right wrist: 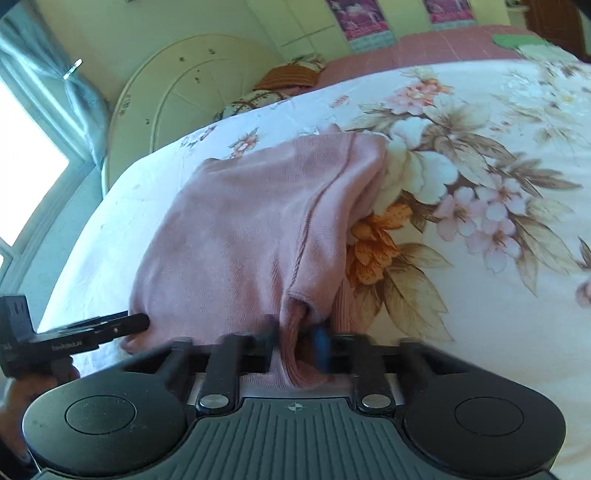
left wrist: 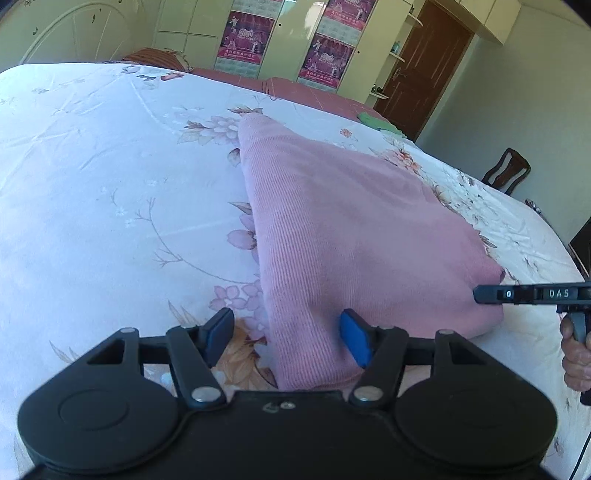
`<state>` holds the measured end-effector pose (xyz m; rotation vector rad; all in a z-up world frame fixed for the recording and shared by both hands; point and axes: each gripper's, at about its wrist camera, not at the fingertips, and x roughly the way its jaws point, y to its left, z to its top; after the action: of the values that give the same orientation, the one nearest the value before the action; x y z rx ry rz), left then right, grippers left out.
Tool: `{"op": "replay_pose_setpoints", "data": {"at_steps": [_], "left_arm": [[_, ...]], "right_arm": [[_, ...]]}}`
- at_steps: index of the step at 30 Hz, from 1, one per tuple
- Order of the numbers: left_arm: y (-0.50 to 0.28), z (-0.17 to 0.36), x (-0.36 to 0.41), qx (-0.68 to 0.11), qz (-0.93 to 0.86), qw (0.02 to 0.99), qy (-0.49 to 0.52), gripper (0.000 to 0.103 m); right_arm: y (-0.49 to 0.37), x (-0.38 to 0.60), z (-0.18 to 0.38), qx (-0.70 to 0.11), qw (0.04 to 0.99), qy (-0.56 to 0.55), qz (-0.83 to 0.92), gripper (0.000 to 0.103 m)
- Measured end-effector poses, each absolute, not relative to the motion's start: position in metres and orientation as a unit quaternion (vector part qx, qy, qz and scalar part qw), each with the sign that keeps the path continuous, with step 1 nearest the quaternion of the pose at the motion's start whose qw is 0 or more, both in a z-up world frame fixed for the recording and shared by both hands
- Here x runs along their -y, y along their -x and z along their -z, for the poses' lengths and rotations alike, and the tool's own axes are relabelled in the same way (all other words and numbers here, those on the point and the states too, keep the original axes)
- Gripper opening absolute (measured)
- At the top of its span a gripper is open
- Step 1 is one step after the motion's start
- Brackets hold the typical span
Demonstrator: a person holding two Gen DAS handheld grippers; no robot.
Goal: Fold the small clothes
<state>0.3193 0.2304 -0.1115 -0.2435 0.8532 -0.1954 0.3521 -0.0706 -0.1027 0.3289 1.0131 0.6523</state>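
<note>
We note the pink ribbed knit garment (left wrist: pixel 354 229) lying partly folded on the floral bedspread (left wrist: pixel 110 192), near the bed's near edge, with one layer doubled over and a seam running down its upper layer in the right wrist view. Its near edge rises toward both grippers.

The right gripper (right wrist: pixel 295 338) is clamped on a bunched fold of the garment's near hem; fabric fills the narrow gap between its blue pads (right wrist: pixel 321 343), though motion blur softens that area.

The left gripper (left wrist: pixel 288 339) stands parted, its pads (left wrist: pixel 354 341) either side of the garment's near corner; we see the cloth between them, with a gap at the left pad.

A hand (left wrist: pixel 576 354) shows at the right edge of the left wrist view, on the right gripper's handle.

Beyond the bed: cream wardrobe doors (left wrist: pixel 177 22) with posters (left wrist: pixel 243 37), a brown door (left wrist: pixel 424 66), and a wooden chair (left wrist: pixel 508 173).
</note>
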Motion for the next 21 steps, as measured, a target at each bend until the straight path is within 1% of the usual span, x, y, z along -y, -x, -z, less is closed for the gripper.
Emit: {"op": "replay_pose_setpoints", "data": {"at_steps": [2,3,6,8,9,11,14,16,18,21], "left_arm": [[-0.314,0.11,-0.228,-0.419,0.103,0.895,0.114,0.059],[-0.312,0.11,-0.226,-0.426,0.1,0.893,0.106,0.062],[-0.303,0.115,-0.22,-0.428,0.099,0.896,0.071,0.063],[-0.3,0.109,-0.221,-0.431,0.106,0.894,0.066,0.06],[-0.297,0.104,-0.225,-0.422,0.107,0.896,0.083,0.057],[-0.29,0.084,-0.237,-0.378,0.099,0.913,0.117,0.057],[-0.292,0.065,-0.241,-0.343,0.091,0.926,0.131,0.055],[-0.3,0.061,-0.233,-0.329,0.119,0.926,0.146,0.053],[-0.311,0.067,-0.213,-0.346,0.143,0.918,0.132,0.053],[-0.32,0.101,-0.187,-0.412,0.141,0.893,0.113,0.053]], "right_arm": [[-0.352,0.074,0.097,-0.464,0.822,-0.139,-0.299,0.004],[-0.352,0.08,0.092,-0.459,0.824,-0.138,-0.3,0.004],[-0.348,0.083,0.088,-0.458,0.831,-0.1,-0.3,0.003],[-0.349,0.079,0.1,-0.478,0.822,-0.086,-0.297,0.003],[-0.349,0.076,0.104,-0.48,0.822,-0.079,-0.296,0.003],[-0.348,0.076,0.1,-0.477,0.825,-0.078,-0.294,0.004],[-0.337,0.089,0.068,-0.434,0.849,-0.087,-0.289,0.004],[-0.331,0.086,0.052,-0.406,0.867,-0.06,-0.281,0.004],[-0.329,0.075,0.048,-0.382,0.88,-0.024,-0.28,0.004],[-0.33,0.062,0.051,-0.38,0.883,-0.016,-0.274,0.004]]}}
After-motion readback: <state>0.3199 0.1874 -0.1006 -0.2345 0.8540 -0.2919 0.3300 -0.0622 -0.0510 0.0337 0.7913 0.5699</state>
